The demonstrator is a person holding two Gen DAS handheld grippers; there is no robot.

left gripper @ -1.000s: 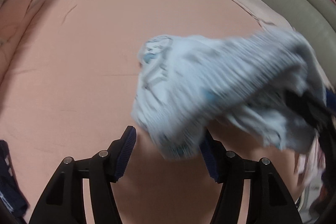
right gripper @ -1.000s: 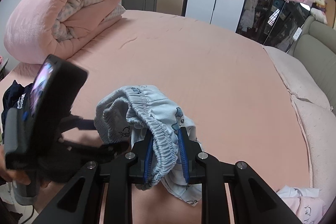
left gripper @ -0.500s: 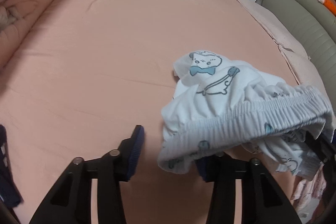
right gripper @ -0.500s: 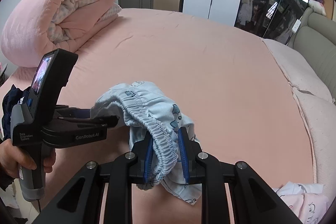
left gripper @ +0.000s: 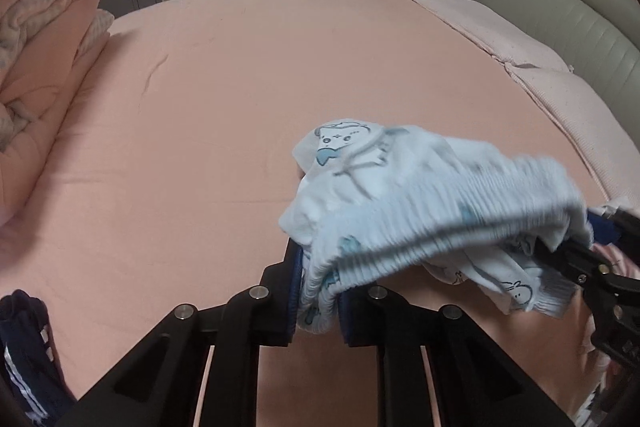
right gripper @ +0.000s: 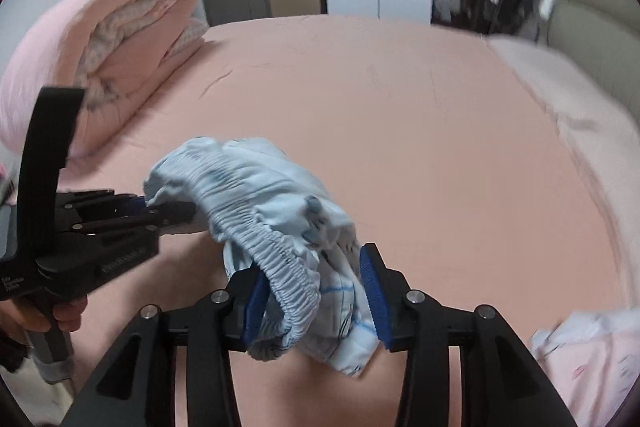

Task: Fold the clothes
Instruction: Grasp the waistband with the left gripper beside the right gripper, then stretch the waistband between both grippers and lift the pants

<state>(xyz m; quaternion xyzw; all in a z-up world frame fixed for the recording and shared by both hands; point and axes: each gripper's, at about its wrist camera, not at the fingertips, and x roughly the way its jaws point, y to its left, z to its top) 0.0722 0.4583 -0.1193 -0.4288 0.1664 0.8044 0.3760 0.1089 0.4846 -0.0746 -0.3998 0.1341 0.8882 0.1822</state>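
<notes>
Above pink bed (left gripper: 224, 131), light-blue shorts (left gripper: 404, 203) between left gripper (left gripper: 318, 301) fingers.

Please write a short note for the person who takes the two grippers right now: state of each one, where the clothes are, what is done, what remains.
Left gripper: shut on the waistband of the light blue shorts.
Right gripper: jaws apart, the shorts draped between them, not clamped.
Shorts hang bunched above the pink bed, unfolded.
Dark garment lies at the bed's near left edge, pink-and-white garment at the near right.
Done: shorts picked up. Left: spread them flat, fold, then the rest.
</notes>
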